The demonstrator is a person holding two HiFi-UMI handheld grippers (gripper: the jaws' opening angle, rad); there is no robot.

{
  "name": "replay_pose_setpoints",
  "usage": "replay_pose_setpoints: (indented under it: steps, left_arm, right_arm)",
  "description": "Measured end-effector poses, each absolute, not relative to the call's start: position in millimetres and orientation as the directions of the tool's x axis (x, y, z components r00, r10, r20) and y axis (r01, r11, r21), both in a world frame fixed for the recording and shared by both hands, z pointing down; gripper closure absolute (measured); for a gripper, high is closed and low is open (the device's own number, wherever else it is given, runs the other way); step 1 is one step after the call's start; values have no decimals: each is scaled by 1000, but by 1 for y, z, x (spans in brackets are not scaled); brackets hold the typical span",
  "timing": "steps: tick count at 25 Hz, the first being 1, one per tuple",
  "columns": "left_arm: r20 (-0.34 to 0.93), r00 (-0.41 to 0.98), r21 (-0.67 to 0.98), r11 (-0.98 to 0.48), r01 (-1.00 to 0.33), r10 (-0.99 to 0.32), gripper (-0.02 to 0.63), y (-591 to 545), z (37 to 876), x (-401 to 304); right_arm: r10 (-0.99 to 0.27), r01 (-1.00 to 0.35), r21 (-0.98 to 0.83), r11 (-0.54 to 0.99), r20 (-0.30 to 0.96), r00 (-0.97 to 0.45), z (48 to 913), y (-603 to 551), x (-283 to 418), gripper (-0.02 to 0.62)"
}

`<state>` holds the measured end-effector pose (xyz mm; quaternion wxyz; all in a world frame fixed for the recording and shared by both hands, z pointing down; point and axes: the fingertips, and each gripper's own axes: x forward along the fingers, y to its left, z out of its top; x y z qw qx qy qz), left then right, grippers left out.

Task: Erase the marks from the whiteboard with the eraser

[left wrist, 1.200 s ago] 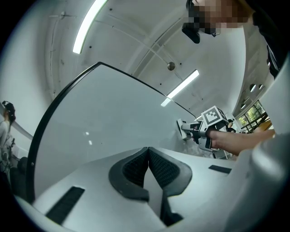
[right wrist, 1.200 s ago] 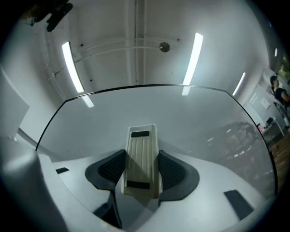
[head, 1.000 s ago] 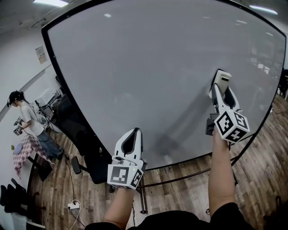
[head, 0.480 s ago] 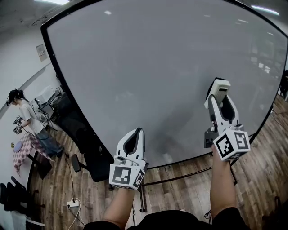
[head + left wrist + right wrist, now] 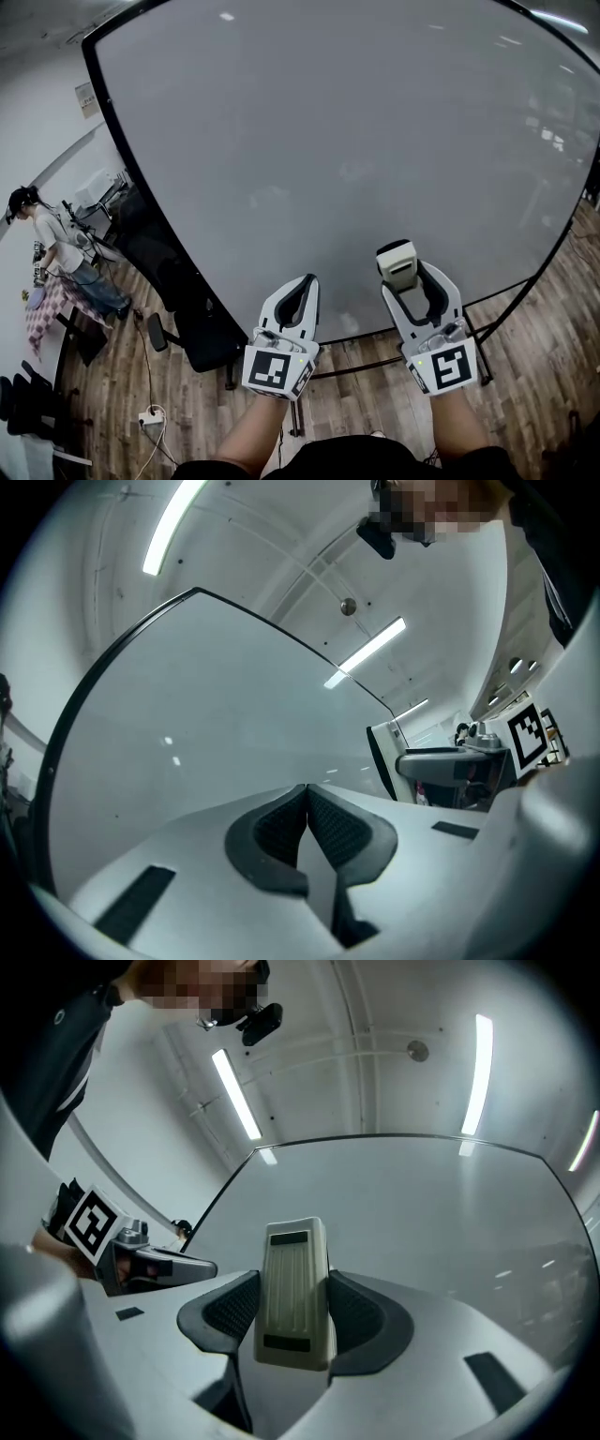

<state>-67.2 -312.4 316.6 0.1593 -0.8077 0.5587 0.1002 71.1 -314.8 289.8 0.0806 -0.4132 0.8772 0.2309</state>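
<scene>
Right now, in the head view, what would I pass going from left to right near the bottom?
Person → chair → left gripper → right gripper, shut on the eraser.

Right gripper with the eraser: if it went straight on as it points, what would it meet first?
Most likely the whiteboard, with the eraser in the right gripper touching it first; the gap is hard to judge.
</scene>
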Motion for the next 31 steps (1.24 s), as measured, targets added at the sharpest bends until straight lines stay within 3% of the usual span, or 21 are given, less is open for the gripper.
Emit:
replay_pose_setpoints:
  steps: [9,31]
  left_arm:
    - [-247,360,-73,-354,-933,-900,586,-302,369,-60]
    - [-210,321,-31,-322,-946,-924,586,-298,391,-81]
  right_arm:
    - [-726,-754,292,588,-221,-651,369,-293,64,344]
    - [-740,-786,240,570,-267,-618,365,-294,56,344]
